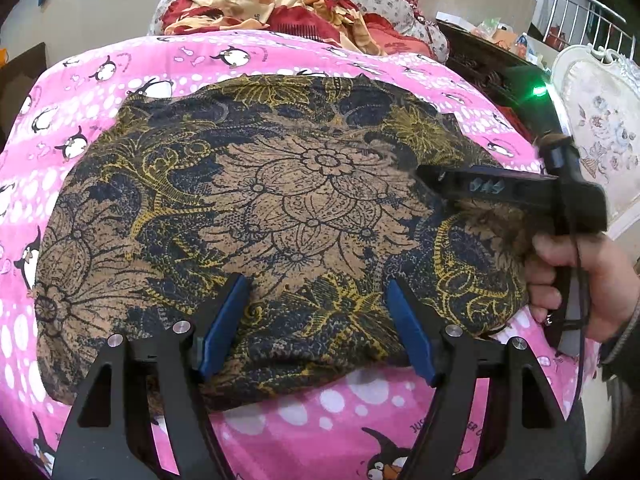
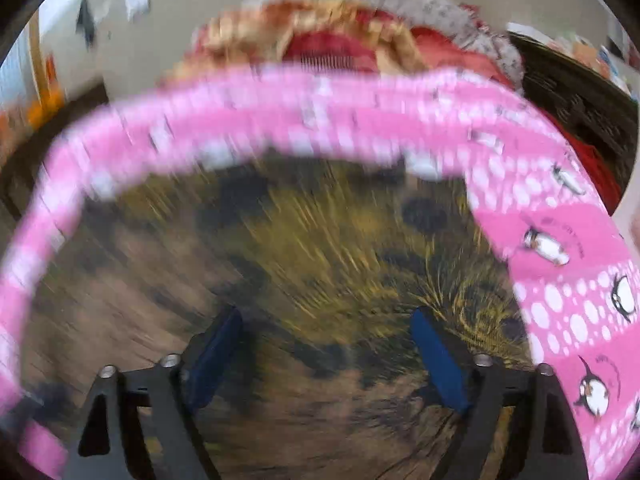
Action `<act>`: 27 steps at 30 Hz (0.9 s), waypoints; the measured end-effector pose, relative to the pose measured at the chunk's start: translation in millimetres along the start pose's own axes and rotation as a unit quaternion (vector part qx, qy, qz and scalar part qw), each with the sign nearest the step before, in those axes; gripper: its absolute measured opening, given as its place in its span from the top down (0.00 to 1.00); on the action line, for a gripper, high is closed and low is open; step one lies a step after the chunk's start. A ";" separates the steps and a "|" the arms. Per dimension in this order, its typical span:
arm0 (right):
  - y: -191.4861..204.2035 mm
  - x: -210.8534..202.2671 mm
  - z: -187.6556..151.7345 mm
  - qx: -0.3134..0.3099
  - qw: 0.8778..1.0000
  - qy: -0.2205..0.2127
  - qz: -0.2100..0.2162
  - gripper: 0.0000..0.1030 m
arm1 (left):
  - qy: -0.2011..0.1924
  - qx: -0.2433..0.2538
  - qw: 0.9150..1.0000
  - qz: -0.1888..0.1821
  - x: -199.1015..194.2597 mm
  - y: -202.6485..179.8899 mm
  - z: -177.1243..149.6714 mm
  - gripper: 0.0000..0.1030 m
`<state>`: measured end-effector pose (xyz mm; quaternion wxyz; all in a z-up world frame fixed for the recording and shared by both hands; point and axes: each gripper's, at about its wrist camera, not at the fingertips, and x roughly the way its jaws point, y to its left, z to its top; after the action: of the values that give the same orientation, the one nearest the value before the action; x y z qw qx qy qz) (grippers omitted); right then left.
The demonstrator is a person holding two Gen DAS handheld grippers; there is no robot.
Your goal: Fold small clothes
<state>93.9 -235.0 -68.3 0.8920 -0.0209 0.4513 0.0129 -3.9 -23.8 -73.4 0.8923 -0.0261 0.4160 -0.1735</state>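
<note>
Batik-print cloth (image 1: 256,216), brown, navy and yellow, spread flat on pink penguin bedsheet (image 1: 360,412), near edge close to front of bed. Left gripper (image 1: 316,320) low over near edge of cloth, blue pads (image 1: 224,324) set wide apart, nothing between them. Right gripper (image 2: 326,354) above right part of cloth, fingers likewise wide, gripping nothing; right wrist view badly blurred. Right hand (image 1: 580,280) wrapped round that gripper's handle at cloth's right edge. Heap of red and cream bedding (image 1: 280,4) at far end.
</note>
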 end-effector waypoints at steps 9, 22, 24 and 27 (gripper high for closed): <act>-6.7 -6.5 -0.6 0.017 0.999 -0.018 0.038 0.09 | 0.000 0.000 1.000 0.001 -0.4 0.3 -0.4 0.29; 16.0 -39.1 -45.9 -0.035 0.997 -0.038 0.056 0.05 | 0.000 0.003 1.000 0.004 0.1 0.0 -0.8 0.29; 15.7 -36.0 -46.5 -0.034 0.997 -0.033 0.060 0.02 | 0.000 0.004 1.000 0.005 0.1 0.2 -0.8 0.29; 20.8 -34.8 -47.4 -0.045 0.997 -0.033 0.050 0.01 | 0.000 0.003 1.000 0.004 0.2 0.1 -0.9 0.29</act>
<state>34.3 -216.7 -68.8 0.9029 -0.0377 0.4211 0.0780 -4.5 -23.7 -74.2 0.8930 -0.0221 0.4155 -0.1715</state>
